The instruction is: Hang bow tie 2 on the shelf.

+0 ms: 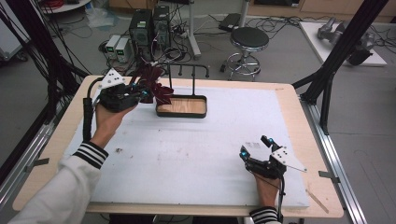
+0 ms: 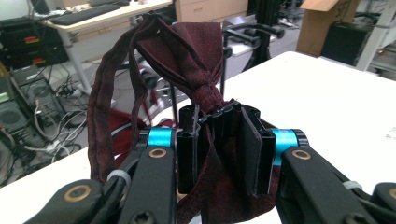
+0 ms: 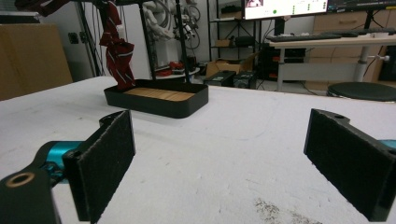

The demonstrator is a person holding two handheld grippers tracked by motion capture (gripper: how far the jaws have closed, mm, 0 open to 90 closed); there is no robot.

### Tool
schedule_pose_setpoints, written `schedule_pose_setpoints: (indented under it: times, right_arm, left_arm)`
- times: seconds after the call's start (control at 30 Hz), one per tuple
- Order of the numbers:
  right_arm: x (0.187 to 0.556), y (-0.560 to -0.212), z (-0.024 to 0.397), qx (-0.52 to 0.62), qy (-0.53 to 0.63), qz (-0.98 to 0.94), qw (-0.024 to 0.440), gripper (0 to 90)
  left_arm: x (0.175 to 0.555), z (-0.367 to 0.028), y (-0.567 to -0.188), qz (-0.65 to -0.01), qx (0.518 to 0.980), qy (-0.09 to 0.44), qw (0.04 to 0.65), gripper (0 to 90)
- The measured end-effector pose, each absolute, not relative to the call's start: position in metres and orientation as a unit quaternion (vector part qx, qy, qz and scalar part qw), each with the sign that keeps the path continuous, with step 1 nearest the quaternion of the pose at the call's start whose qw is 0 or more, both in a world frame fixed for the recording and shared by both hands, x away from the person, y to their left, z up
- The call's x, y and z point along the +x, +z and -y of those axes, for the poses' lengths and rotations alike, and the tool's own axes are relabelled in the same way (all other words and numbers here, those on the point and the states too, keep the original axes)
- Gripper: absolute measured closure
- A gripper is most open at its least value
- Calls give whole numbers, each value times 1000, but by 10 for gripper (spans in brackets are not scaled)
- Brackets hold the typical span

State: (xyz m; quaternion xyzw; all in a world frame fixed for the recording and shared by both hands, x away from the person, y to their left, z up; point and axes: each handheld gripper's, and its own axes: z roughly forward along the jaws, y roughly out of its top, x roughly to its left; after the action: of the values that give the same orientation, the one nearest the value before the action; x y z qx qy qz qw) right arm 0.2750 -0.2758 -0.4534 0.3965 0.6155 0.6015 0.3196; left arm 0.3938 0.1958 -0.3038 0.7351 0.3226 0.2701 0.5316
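A dark red necktie (image 1: 155,85) hangs bunched over the left end of a black tray with a wooden floor (image 1: 182,114) at the back of the table. My left gripper (image 1: 141,92) is shut on it, just left of the tray. In the left gripper view the tie (image 2: 187,51) rises from between the jaws, and its strap loops over the left side of my left gripper (image 2: 219,121). A black rack (image 1: 189,66) stands up from the tray. My right gripper (image 1: 254,146) rests open on the white mat at the front right, with nothing in my right gripper (image 3: 224,154). From there the tie (image 3: 116,51) dangles over the tray (image 3: 159,105).
The white mat (image 1: 196,154) covers a wooden table with bare margins at its edges. Behind the table stand a stool (image 1: 249,39), computer towers (image 1: 149,25) and tangled cables. Black frame struts (image 1: 336,60) run along the right side.
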Motion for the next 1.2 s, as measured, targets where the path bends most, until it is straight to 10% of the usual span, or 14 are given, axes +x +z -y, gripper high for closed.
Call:
schedule_pose_setpoints:
  times: [1.2]
  right_arm:
    - [275,-453,277,396,603,-615,319,80]
  left_arm:
    - [397,-135,-310,-263,741,251,565,828]
